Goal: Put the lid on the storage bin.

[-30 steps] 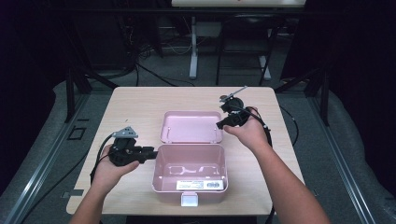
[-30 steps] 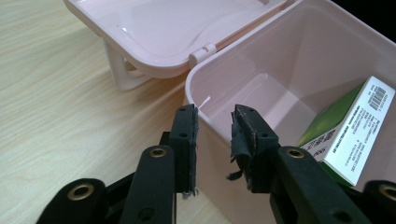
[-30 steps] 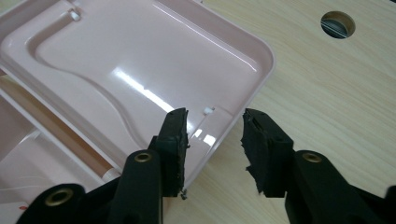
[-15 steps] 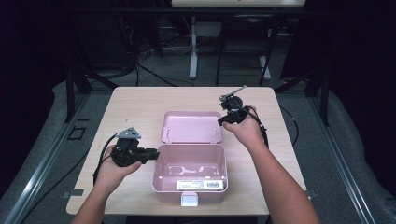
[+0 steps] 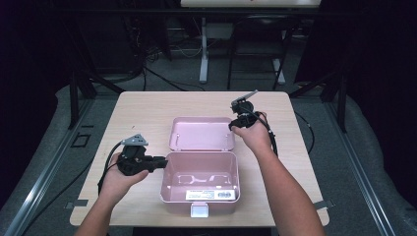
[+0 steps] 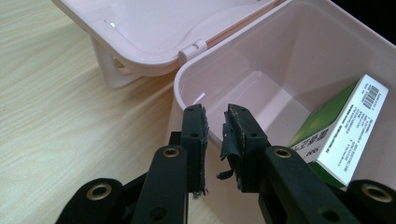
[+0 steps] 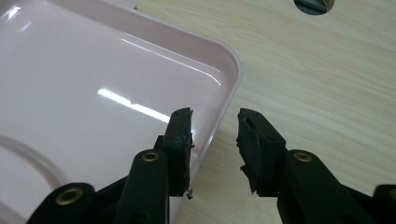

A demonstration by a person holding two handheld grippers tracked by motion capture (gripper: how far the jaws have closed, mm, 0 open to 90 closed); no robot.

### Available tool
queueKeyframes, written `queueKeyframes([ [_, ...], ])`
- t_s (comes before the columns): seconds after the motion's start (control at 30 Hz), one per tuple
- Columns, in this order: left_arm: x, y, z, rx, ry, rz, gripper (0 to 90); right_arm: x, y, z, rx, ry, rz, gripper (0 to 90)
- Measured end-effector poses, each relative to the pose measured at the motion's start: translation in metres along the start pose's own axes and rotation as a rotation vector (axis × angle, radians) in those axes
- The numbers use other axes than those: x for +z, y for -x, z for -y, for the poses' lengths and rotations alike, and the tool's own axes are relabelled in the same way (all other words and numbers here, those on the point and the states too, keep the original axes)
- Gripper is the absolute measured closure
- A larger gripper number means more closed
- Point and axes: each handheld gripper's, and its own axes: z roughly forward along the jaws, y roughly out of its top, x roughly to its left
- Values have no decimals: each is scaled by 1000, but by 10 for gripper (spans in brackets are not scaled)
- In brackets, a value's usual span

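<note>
A pink box (image 5: 200, 183) stands open on the table (image 5: 305, 162), near the person's edge. Its lid (image 5: 201, 132) lies flat behind it, joined to the box by a hinge (image 6: 192, 48) and with the inner side up. Inside the box, in the left gripper view, a green and white carton (image 6: 348, 128) leans against the wall. A white label (image 5: 210, 195) is on the front wall of the box, and a small white latch (image 5: 199, 210) sticks out below it.

The left gripper (image 5: 160, 162) is at the left wall of the box, held level and pointing toward it. In the left gripper view its fingers (image 6: 194, 135) stand on both sides of this wall's rim, one outside and one inside the box. They have just been closing and the gap is now narrow, with the rim between them. I cannot tell if the pads already press on the wall.

The right gripper (image 5: 232, 125) is at the right rear corner of the lid. In the right gripper view its fingers (image 7: 180, 135) are about half open and have just been closing. One finger is over the inside of the lid, the other over the bare table, so the lid's edge lies between them. They do not touch it.

Dark cables (image 5: 105, 167) trail from both grippers.
</note>
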Motion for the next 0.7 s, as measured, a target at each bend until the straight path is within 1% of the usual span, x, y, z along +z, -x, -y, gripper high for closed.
queueKeyframes([
  [0.13, 0, 0, 0, -1, 2, 3, 776, 8, 2, 0, 40, -5, -3, 640],
  [0.2, 0, 0, 0, -2, 3, 3, 777, 13, 2, 0, 48, -14, 2, 640],
  [0.33, 0, 0, 0, -2, 1, 3, 777, 19, 2, 0, 84, -9, 14, 646],
  [0.4, 0, 0, 0, -2, 2, 4, 777, 21, 3, 0, 109, -7, 10, 654],
  [0.5, 0, 0, 0, -2, 2, 4, 777, 24, 4, 0, 120, -6, 23, 676],
  [0.6, 0, -1, 0, -5, 1, 4, 778, 25, 4, 0, 157, -6, 3, 702],
  [0.7, 0, -1, 0, -5, 1, 3, 778, 27, 4, 1, 167, -13, 2, 712],
])
